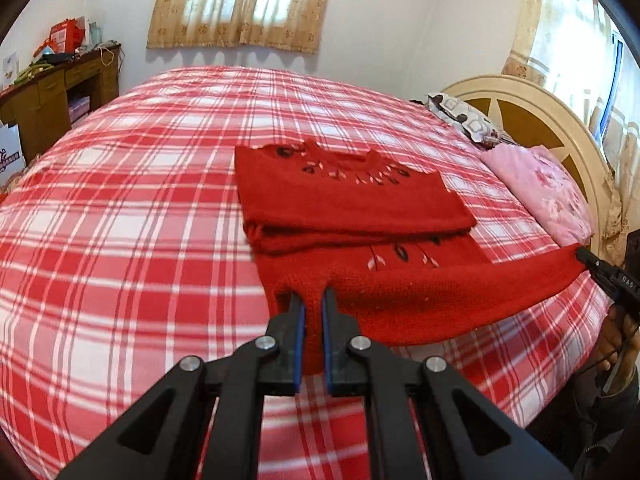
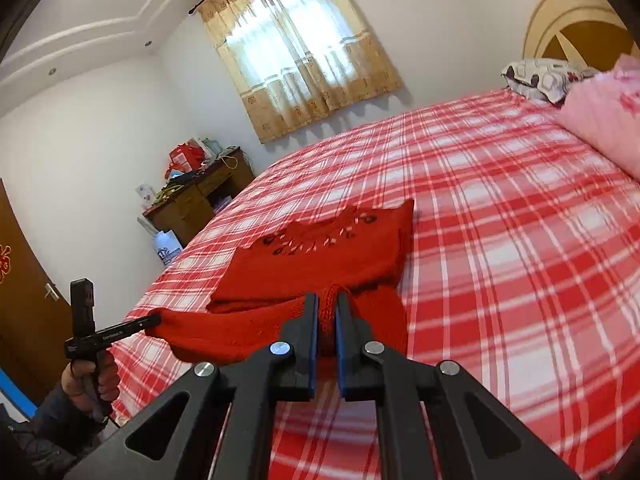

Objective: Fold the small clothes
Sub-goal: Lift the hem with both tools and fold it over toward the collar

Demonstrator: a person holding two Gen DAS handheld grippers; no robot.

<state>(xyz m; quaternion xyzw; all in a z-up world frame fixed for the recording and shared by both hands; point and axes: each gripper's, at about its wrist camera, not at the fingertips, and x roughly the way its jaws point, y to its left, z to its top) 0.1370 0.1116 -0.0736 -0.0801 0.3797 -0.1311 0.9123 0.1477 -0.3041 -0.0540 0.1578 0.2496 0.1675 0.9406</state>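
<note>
Room: I see a bedroom with white walls, a bed (image 1: 120,208) under a red and white plaid cover, and curtained windows (image 1: 240,0) on the far wall.
Left gripper (image 1: 313,300): nearest to me in the left wrist view, its jaws are narrow and pinch the hem of the red sweater (image 1: 352,204) at its left corner. In the right wrist view I see the same gripper (image 2: 158,321) out to the side, held by a hand (image 2: 90,380), clamped on the end of the cloth.
Right gripper (image 2: 327,304): its jaws are close together with a ridge of red knit gripped between them. From the left wrist view it (image 1: 582,256) bites the other corner of the hem.
Red sweater: the lower edge is lifted off the bed and stretched between the two grippers; the upper part, with its dark embroidered flowers at the neckline, lies folded flat near the middle of the bed.
Pillows: beyond the sweater, a pink pillow (image 1: 544,196) and a patterned pillow (image 1: 464,120) lie against the cream headboard (image 1: 560,128).
Far corner: a brown wooden desk (image 1: 52,100) stands against the wall, piled with boxes and bags.
</note>
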